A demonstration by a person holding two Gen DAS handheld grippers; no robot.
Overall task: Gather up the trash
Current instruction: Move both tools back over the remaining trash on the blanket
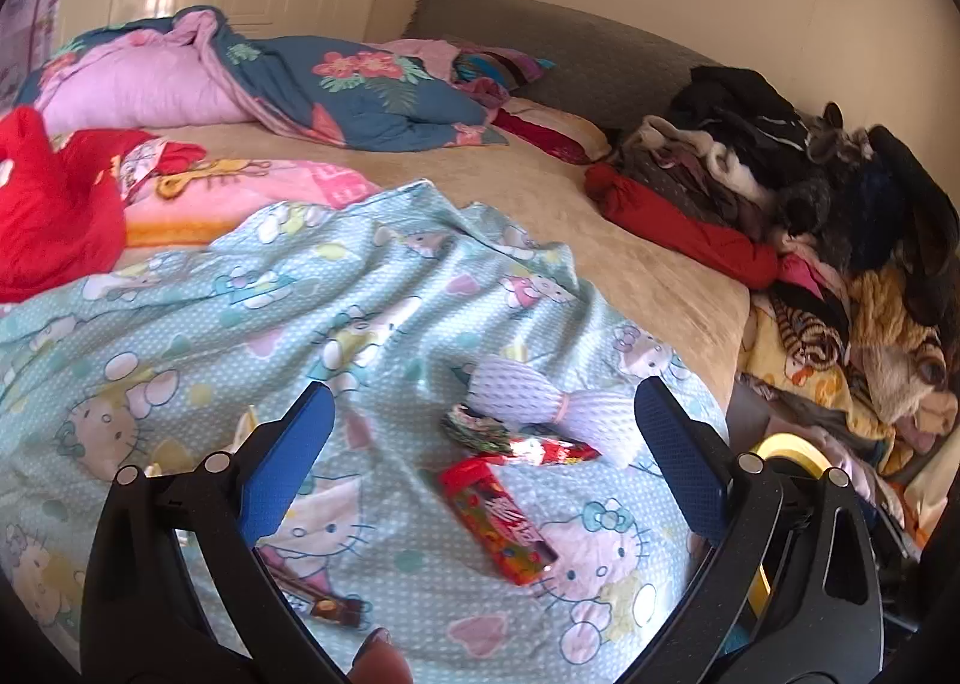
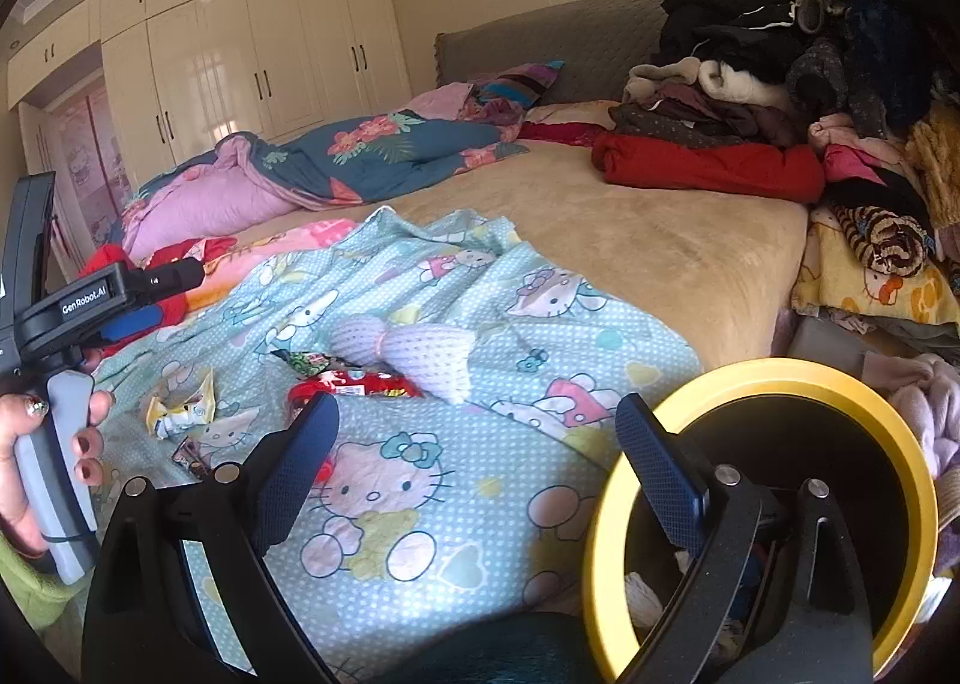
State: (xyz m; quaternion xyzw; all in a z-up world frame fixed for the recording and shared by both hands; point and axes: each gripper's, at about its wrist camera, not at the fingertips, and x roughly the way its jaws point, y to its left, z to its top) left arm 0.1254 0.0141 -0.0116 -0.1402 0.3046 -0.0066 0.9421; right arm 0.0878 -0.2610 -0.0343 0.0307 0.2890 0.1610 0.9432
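— Bedroom with a big bed [image 1: 600,240]; what's on it?

— A blue cat sheet [image 1: 300,324] with trash. The red box [image 1: 498,522] lies between the left claw's [image 1: 483,432] wide fingers, not touched. A shiny red wrapper [image 1: 540,449] and a white net sleeve [image 1: 540,390] lie just past it.

— Anything hard to see?

— A brown bar [image 1: 324,603] hides partly behind the left finger. In the right view the box is almost all behind a finger.

— And the right claw [image 2: 474,438]?

— Wide too, holding nothing. A crumpled yellow wrapper [image 2: 180,414] sits left of it. The yellow-rimmed bin [image 2: 780,504] is at the right, cut off below, its inside dark.
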